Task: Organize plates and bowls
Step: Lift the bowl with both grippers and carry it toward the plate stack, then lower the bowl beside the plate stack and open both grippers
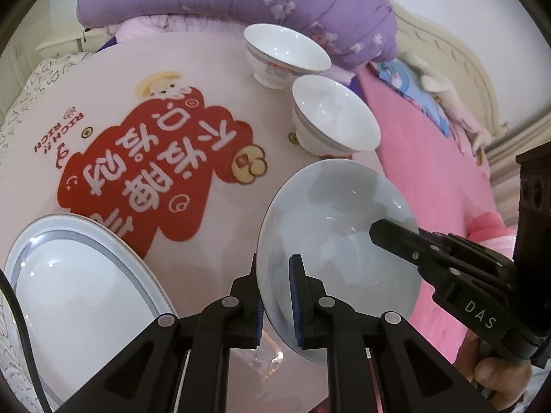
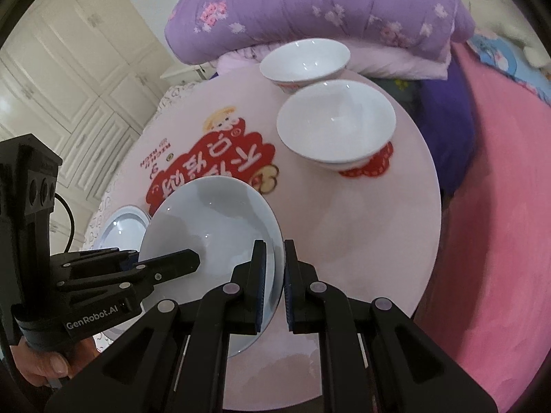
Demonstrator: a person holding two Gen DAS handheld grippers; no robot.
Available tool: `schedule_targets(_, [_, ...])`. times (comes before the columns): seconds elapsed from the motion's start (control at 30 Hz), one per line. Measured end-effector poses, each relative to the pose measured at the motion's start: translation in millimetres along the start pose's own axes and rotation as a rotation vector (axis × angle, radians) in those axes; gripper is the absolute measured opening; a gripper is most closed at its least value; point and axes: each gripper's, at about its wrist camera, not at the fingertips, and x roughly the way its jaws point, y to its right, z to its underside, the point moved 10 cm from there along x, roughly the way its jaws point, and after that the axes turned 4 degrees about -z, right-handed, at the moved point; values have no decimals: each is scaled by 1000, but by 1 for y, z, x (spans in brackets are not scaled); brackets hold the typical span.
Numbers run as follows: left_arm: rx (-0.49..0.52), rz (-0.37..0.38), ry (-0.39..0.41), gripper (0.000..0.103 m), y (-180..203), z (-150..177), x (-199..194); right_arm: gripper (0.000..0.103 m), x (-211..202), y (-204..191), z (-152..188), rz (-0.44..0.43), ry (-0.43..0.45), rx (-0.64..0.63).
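Both grippers are clamped on the same pale plate (image 1: 330,241), one on each side of its rim: the left gripper (image 1: 277,304) pinches the left edge, and the right gripper (image 2: 275,285) pinches the right edge. The plate appears lifted off the round table (image 2: 396,241) and tilted, near the table's front edge. A second plate with a ringed border (image 1: 79,296) lies flat to the left, and two white bowls (image 2: 335,122) stand at the far side, just beside each other, in front of a purple quilt (image 2: 310,10). Each grip covers only a thin strip of glazed rim, so the plate could slip if either hand twists or the two drift apart. If the aim is to stack it on the ringed plate, a steep tilt could knock rim against rim.
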Motion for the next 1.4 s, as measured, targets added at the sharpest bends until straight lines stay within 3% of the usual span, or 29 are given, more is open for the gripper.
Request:
schedule_targets(0.63, [32, -26, -88, 9, 18, 30, 51, 9, 18, 26, 37, 24, -67, 48])
schedule_targets(0.87, [52, -28, -75, 9, 22, 28, 54, 12, 20, 30, 40, 7, -77, 63])
schedule_targets(1.0, [63, -24, -78, 13, 20, 28, 55, 12, 19, 29, 40, -2, -72, 71])
schedule_targets(1.07, [68, -23, -75, 22, 21, 28, 54, 15, 19, 29, 40, -7, -70, 81])
schedule_targets(1.1, [66, -24, -71, 27, 20, 27, 53, 21, 19, 30, 40, -12, -66, 90])
schedule_targets(1.17, [59, -31, -56, 53, 19, 24, 50, 50, 16, 31, 37, -26, -46, 97])
schedule_targets(1.2, [57, -50, -46, 58, 17, 23, 48, 75, 13, 34, 34, -32, -18, 111])
schedule_targets(1.23, [55, -58, -33, 69, 15, 22, 45, 95, 11, 37, 31, -39, 4, 121])
schedule_targets(1.27, [48, -53, -15, 79, 14, 20, 40, 99, 8, 39, 28, -48, 25, 131])
schedule_targets(1.3, [42, -54, -3, 83, 12, 18, 37, 100, 6, 42, 24, -54, 42, 142])
schedule_targets(1.4, [27, -76, 37, 86, 5, 12, 26, 103, 2, 47, 13, -69, 66, 169])
